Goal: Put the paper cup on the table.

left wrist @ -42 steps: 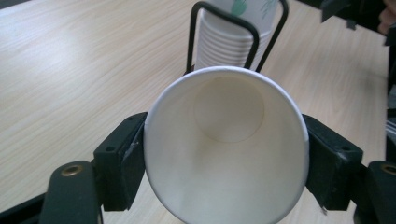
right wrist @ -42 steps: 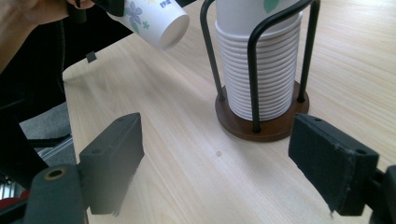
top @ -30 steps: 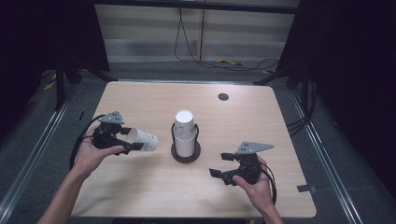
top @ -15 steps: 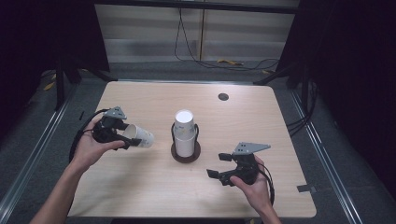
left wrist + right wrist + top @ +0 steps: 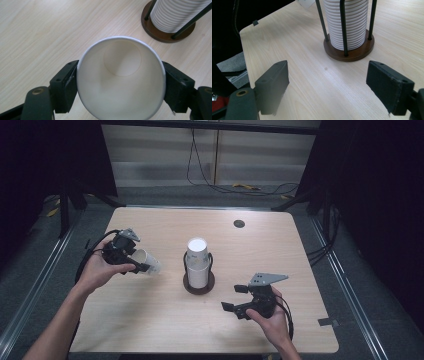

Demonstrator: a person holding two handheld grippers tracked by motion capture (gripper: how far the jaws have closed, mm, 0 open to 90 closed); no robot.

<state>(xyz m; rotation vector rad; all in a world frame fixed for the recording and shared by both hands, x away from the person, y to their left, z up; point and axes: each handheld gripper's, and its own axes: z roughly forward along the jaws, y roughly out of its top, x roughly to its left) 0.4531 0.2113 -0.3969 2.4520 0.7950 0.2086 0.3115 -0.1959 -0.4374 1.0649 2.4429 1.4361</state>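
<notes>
From above, the left tongs gripped a white paper cup sideways over the pale wooden bench beside a wire-caged stack of white cups, right tongs released; the left gripper view showed the light, crushable, unmarked cup pinched at its rim; the right gripper view, jaws apart near the stack.

In the middle of the light wooden table stands the only tall obstacle: a stack of white ribbed paper cups inside a holder of thin black rods on a round dark brown base. The rods close the sides of the stack, so access is from above. Between the wide-apart jaws of the right gripper and this base the table surface is bare. A small dark round disc lies flat near the far edge.
</notes>
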